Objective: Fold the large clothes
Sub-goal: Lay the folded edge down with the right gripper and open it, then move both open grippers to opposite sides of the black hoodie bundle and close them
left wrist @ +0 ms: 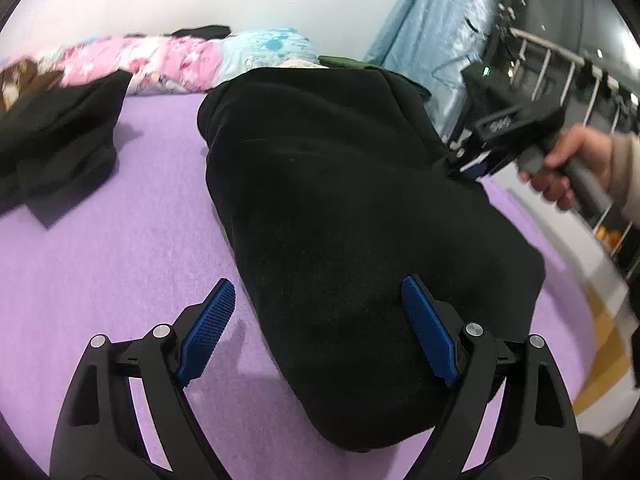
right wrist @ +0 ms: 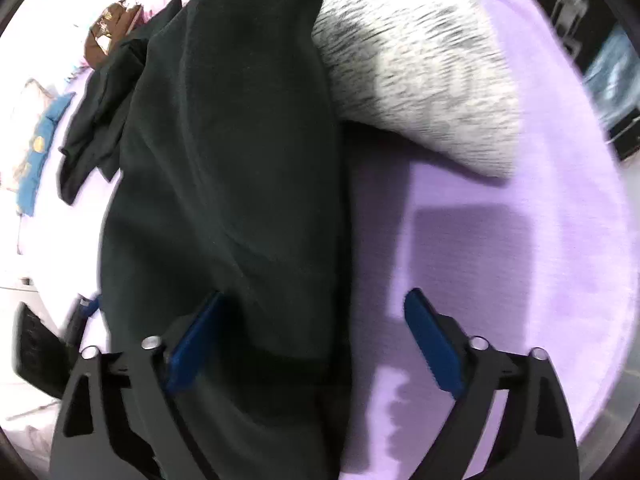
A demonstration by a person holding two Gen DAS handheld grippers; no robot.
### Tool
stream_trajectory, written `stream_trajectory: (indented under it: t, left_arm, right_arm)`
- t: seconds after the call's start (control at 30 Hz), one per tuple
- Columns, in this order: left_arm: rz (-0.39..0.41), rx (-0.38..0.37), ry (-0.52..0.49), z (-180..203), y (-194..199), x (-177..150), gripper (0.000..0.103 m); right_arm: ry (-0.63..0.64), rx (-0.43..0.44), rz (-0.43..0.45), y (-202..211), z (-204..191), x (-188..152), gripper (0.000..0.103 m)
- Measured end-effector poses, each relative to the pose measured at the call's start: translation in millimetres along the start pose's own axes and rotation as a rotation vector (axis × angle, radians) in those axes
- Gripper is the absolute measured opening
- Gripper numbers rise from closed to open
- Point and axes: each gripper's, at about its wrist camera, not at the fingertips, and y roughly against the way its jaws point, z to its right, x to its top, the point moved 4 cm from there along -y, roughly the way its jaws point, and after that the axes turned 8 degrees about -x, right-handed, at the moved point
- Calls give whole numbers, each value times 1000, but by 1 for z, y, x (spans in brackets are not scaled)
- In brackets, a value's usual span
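A large black garment [left wrist: 340, 220] lies folded lengthwise on the purple bed sheet [left wrist: 100, 260]. My left gripper [left wrist: 320, 300] is open, its blue pads [left wrist: 212, 320] astride the garment's near left edge. The right gripper [left wrist: 472, 160], held in a hand, touches the garment's right edge in the left wrist view. In the right wrist view the same garment [right wrist: 232, 160] runs away from me, and my right gripper [right wrist: 316, 312] is open, with its left pad over the cloth and its right pad [right wrist: 428, 340] over the sheet [right wrist: 500, 280].
A second dark garment [left wrist: 56, 148] lies crumpled at the left. A pink and blue quilt [left wrist: 180, 60] lies at the bed's far side. A grey speckled pillow [right wrist: 420, 72] lies beside the garment. A blue curtain [left wrist: 432, 20] and railing [left wrist: 560, 68] stand at the right.
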Motion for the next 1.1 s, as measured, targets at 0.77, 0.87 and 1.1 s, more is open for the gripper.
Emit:
stream_trajectory:
  t: [0.77, 0.87, 1.1]
  left_arm:
    - [49, -508, 532, -121, -11, 47, 82]
    - [3, -547, 553, -122, -26, 47, 83]
    - [-79, -572, 604, -129, -48, 37, 84]
  right_arm:
    - [-62, 133, 62, 1, -1, -6, 94]
    - [-178, 274, 53, -11, 23, -4, 96]
    - [-204, 460, 63, -27, 42, 8, 96]
